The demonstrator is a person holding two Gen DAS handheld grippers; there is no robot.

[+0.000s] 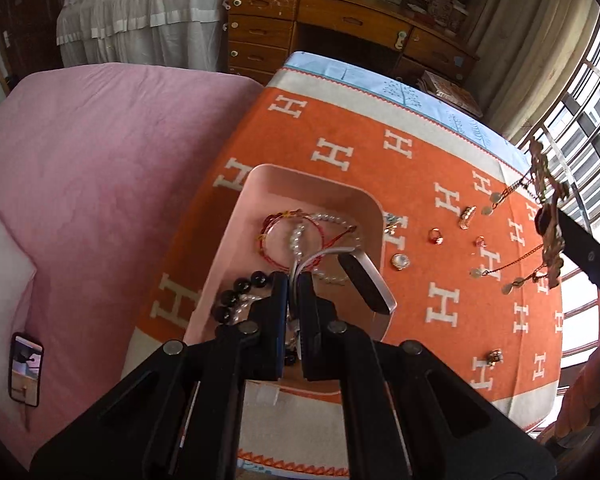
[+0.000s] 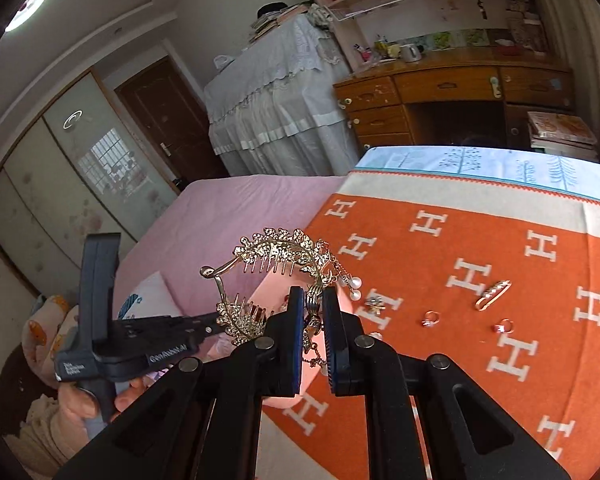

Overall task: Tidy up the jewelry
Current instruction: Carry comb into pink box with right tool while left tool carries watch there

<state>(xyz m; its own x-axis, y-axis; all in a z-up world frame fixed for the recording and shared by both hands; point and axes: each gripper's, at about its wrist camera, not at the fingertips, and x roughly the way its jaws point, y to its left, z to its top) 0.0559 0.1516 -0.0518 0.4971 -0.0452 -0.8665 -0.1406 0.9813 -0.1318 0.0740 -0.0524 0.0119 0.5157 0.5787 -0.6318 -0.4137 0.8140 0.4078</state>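
Note:
A pink tray (image 1: 260, 184) sits on the orange H-patterned cloth (image 1: 380, 168). It holds a red cord bracelet (image 1: 276, 236), a pearl strand (image 1: 298, 236) and black beads (image 1: 240, 288). My left gripper (image 1: 294, 280) is shut on a silver bangle (image 1: 360, 276) over the tray. My right gripper (image 2: 312, 304) is shut on a gold rhinestone hair comb tiara (image 2: 276, 252) and holds it in the air above the tray's edge (image 2: 272, 284). The tiara also hangs at the right of the left wrist view (image 1: 548, 232). Rings (image 1: 436, 236) and a pearl clip (image 1: 467, 216) lie on the cloth.
A pink bed (image 1: 100, 160) with a phone (image 1: 26, 368) lies left of the table. A wooden desk (image 1: 340, 28) stands behind. More small jewelry lies near the table's front (image 1: 494, 356). Windows are at the right.

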